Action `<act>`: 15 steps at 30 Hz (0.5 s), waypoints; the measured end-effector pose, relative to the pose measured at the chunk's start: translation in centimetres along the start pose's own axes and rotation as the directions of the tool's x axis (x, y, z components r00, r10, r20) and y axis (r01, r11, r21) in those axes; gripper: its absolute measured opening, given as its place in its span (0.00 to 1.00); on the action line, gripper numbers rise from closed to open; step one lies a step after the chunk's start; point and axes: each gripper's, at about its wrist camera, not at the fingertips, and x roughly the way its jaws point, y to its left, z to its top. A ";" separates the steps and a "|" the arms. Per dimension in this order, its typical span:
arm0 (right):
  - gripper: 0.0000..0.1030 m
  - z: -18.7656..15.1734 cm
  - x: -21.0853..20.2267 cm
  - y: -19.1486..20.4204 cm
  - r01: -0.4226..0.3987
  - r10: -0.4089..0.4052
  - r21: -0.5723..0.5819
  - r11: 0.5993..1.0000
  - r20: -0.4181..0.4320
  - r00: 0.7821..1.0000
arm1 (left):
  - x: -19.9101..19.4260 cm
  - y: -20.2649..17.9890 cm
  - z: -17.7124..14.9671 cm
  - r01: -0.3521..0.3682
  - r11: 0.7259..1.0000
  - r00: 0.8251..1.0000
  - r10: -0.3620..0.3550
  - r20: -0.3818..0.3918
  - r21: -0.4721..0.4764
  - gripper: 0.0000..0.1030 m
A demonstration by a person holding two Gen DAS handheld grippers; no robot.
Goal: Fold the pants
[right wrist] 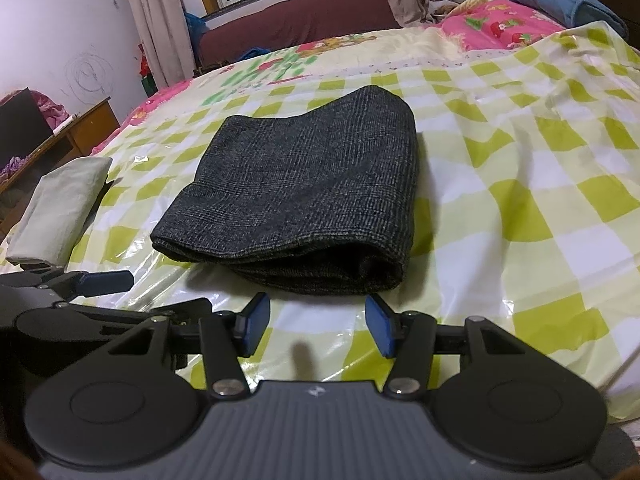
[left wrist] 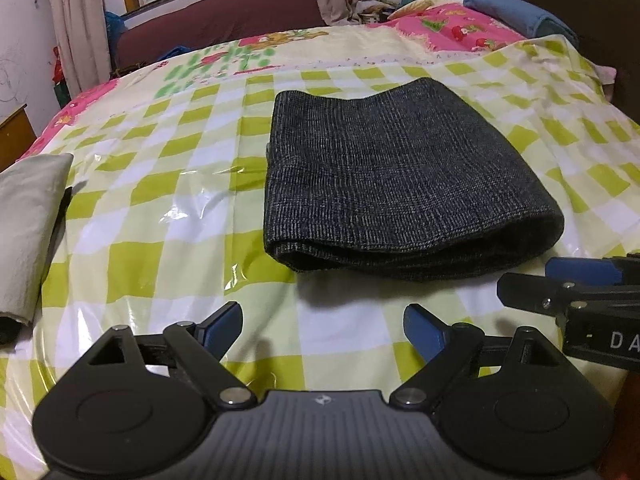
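The dark grey checked pants [left wrist: 400,184] lie folded into a compact rectangle on the green-and-white checked plastic sheet [left wrist: 160,216], with the thick folded edge towards me. My left gripper [left wrist: 323,316] stands wide open just short of that near edge, with nothing between its blue pads. In the right wrist view the pants [right wrist: 304,192] lie straight ahead. My right gripper [right wrist: 317,308] is open about halfway, a little short of the fold and empty. Each gripper shows in the other's view: the right gripper [left wrist: 580,280] at the right edge, the left gripper [right wrist: 108,280] at the left.
A folded pale grey cloth [right wrist: 60,208] lies at the sheet's left edge. A pink quilt [left wrist: 452,28] and blue pillows [left wrist: 508,8] are at the head of the bed. A wooden desk [right wrist: 80,132] stands to the left, with the window and curtains beyond.
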 end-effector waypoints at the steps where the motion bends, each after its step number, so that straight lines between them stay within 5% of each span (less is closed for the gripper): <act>1: 0.53 0.0 0.0 0.0 -0.001 0.001 -0.001 1.000 -0.003 1.000 | 0.1 0.0 0.0 -0.001 1.000 1.000 0.001 -0.004 0.002 0.97; 15: 0.53 -0.1 0.5 0.1 -0.008 0.008 -0.007 1.000 -0.031 0.999 | 0.3 -0.7 -0.3 -0.010 0.999 1.000 0.011 -0.021 0.035 0.98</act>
